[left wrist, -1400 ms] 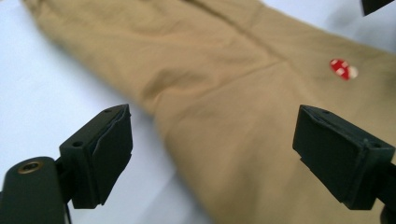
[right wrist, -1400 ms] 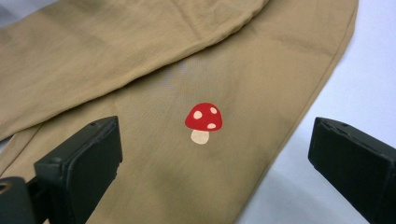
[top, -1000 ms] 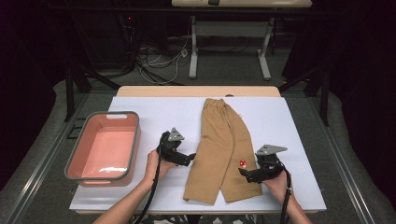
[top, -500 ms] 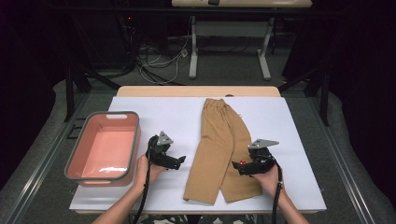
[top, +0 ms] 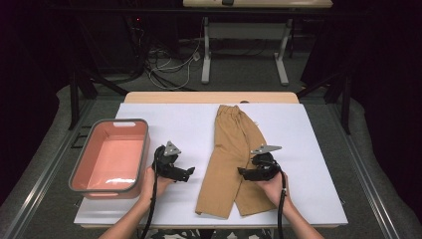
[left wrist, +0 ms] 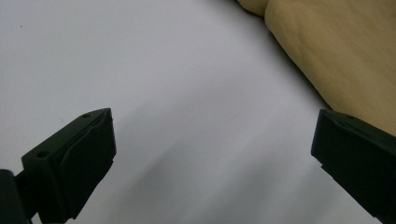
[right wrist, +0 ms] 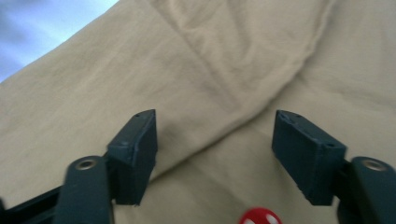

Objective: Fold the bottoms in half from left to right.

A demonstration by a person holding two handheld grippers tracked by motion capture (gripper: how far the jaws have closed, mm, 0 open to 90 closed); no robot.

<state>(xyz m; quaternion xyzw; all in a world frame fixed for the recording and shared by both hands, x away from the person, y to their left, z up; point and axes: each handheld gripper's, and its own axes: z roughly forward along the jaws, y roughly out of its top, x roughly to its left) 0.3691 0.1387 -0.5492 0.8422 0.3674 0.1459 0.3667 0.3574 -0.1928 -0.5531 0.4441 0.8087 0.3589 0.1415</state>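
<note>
Tan trousers (top: 234,159) lie flat on the white worktop (top: 179,119), waistband toward the far edge and both legs running toward the near edge, slightly right of the worktop's middle. The right gripper (top: 245,173) hovers low over the inner part of the right leg; its jaws have just been closing yet stand apart, with a raised seam fold of cloth between them and not visibly pinched in the right gripper view (right wrist: 215,140). A small red object with white dots (right wrist: 259,217) rests on the fabric just below that gripper. The left gripper (top: 189,173) hangs over bare worktop just beside the left leg's outer edge, its jaws spread wide with nothing between them (left wrist: 212,149). A pink bin (top: 144,149) stands near the left edge, well apart from the trousers. Risks, as judged from this arrangement: the closing right jaws may catch only the top layer at the fold, so the leg would peel open rather than lift whole; the pads may skid over the smooth cloth and bunch it; the red dotted object may roll off or be trapped if the fabric is pulled; and the left gripper, still off the garment, may close on the worktop instead of the hem, leaving the lift one-sided and the trousers skewed.
</note>
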